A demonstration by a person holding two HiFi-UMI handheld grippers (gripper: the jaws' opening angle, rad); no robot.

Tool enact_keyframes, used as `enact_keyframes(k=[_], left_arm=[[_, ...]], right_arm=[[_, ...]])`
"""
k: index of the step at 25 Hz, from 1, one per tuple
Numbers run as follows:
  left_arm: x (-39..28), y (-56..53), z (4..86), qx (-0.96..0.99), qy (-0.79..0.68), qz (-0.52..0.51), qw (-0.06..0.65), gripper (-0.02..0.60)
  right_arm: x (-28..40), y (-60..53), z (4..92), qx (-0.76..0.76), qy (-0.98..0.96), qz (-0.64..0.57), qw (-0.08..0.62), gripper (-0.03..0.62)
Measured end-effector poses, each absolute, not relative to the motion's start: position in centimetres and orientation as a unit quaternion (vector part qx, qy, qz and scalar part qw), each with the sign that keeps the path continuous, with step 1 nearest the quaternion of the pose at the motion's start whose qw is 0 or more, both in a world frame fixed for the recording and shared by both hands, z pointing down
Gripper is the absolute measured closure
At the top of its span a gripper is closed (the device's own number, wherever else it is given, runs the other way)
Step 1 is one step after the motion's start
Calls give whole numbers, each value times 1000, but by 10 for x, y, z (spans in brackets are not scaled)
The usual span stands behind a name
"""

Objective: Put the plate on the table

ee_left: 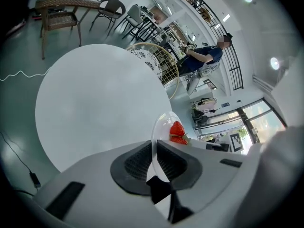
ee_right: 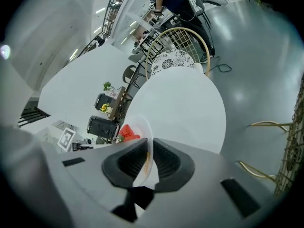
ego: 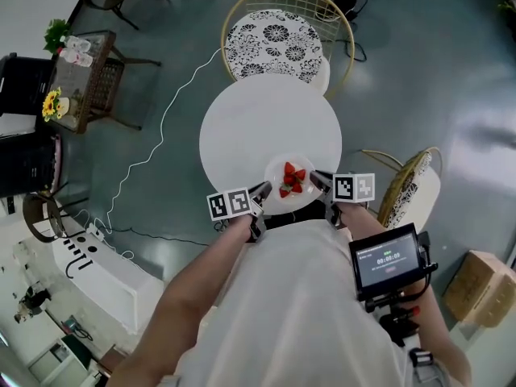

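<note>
A white plate with several strawberries is at the near edge of the round white table. My left gripper is shut on the plate's left rim and my right gripper is shut on its right rim. In the left gripper view the plate's thin rim runs between the dark pads, with the strawberries just beyond. In the right gripper view the rim is likewise pinched between the pads, with the strawberries to the left. Whether the plate rests on the tabletop, I cannot tell.
A wire chair with a patterned cushion stands beyond the table and another chair stands to its right. A wicker side table with sunflowers is at far left. A white cable runs over the floor. A person stands in the background.
</note>
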State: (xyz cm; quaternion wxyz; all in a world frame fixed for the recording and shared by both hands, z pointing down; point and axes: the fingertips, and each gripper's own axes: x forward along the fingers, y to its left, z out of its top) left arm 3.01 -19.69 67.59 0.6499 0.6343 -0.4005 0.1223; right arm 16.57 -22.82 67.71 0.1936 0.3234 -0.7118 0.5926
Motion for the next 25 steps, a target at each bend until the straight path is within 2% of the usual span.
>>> enact_keyframes(k=[25], left_arm=[[4, -291, 730, 612, -458, 141, 629, 545]], right_arm=[[139, -327, 734, 308, -722, 580, 217, 549]])
